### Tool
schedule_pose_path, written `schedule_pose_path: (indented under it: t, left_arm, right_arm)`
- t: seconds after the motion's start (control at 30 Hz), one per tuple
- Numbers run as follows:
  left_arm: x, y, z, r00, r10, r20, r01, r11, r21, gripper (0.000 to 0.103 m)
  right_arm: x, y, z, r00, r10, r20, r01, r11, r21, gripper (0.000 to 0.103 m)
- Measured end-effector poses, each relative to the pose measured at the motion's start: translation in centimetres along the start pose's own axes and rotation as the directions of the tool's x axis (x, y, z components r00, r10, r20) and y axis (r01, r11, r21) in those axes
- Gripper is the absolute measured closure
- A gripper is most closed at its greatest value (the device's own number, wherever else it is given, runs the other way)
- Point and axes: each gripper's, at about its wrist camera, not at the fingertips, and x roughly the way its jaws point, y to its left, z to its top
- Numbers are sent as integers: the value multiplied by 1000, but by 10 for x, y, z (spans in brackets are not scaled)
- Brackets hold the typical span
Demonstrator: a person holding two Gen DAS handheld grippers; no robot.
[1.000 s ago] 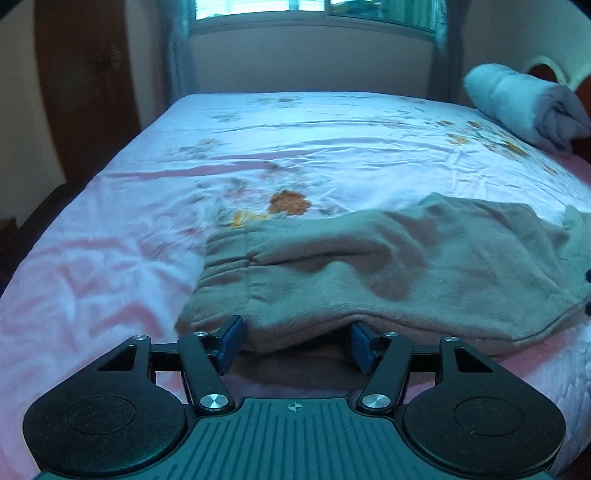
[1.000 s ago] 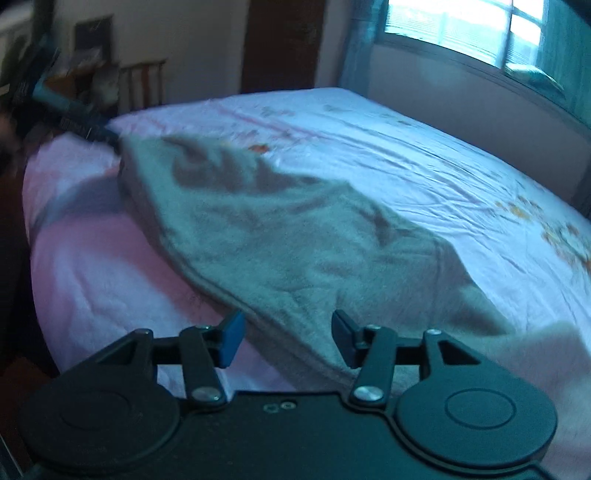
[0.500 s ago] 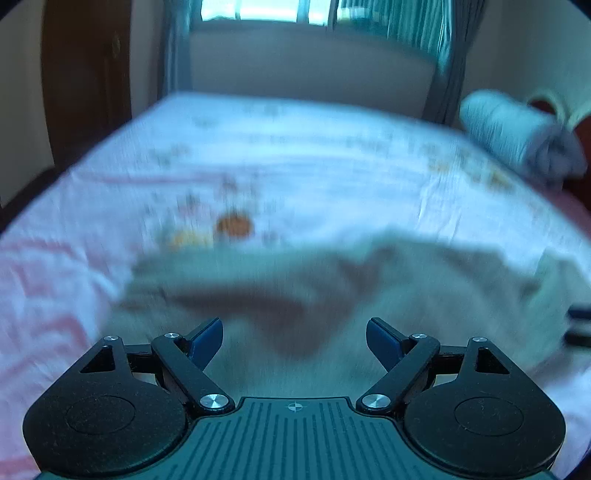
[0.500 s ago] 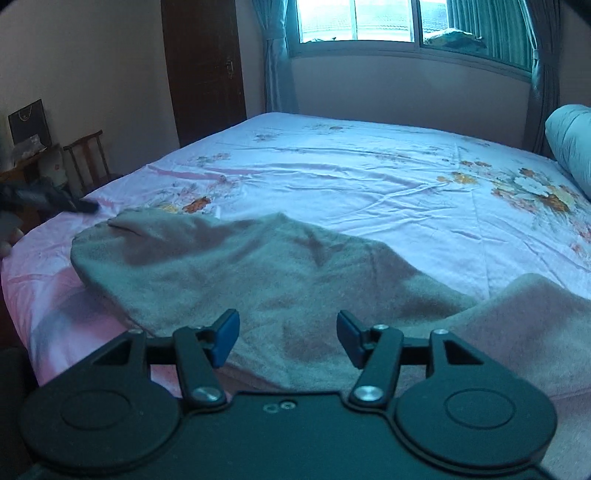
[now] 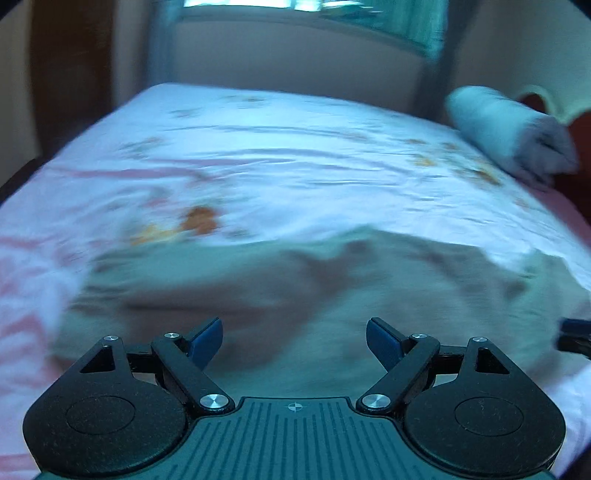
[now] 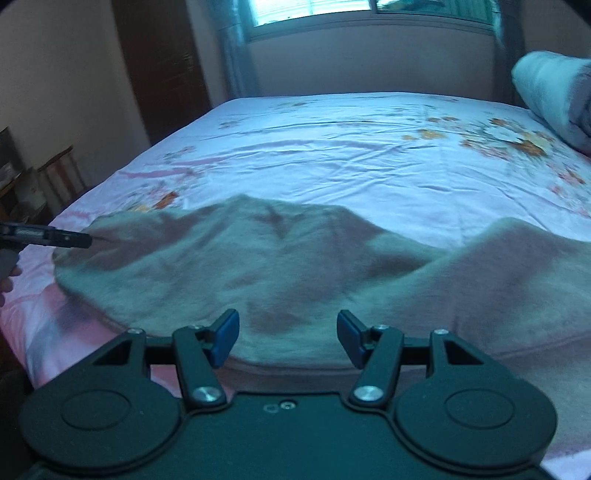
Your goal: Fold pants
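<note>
Grey-brown fleece pants [image 5: 332, 291] lie across the near edge of the bed, blurred in the left wrist view. In the right wrist view the pants [image 6: 280, 266] spread left to right with a raised fold at the right. My left gripper [image 5: 294, 341] is open and empty just above the cloth. My right gripper [image 6: 288, 338] is open and empty over the pants' near hem. The left gripper's tip [image 6: 48, 236] shows at the far left, at the pants' end. The right gripper's tip [image 5: 574, 334] shows at the right edge.
The bed [image 6: 351, 155] has a pale pink floral sheet. A rolled light-blue blanket [image 5: 509, 133] lies at the far right by the headboard. A dark wooden door [image 6: 162, 66] and chairs [image 6: 55, 177] stand to the left. A window [image 6: 369, 7] is behind the bed.
Both grippers have let the pants' edge out of their jaws and lifted. The left jaws have opened wider. The right view has swung from the pants' left part toward the window.
</note>
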Motion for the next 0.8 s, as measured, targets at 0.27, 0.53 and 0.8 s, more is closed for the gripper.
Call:
schedule_pose_path:
  t: [0.27, 0.53, 0.8]
  left_arm:
    - [33, -56, -27, 999, 12, -39, -13, 1000, -15, 18]
    - [-13, 33, -35, 952, 306, 11, -298, 933, -201, 18]
    - [-27, 130, -63, 898, 421, -128, -424, 753, -503, 18]
  right_arm:
    - [-22, -34, -5, 996, -77, 36, 74, 994, 75, 52]
    - [-29, -39, -10, 995, -91, 46, 86, 992, 89, 52]
    - [-22, -17, -4, 997, -60, 52, 58, 997, 51, 51]
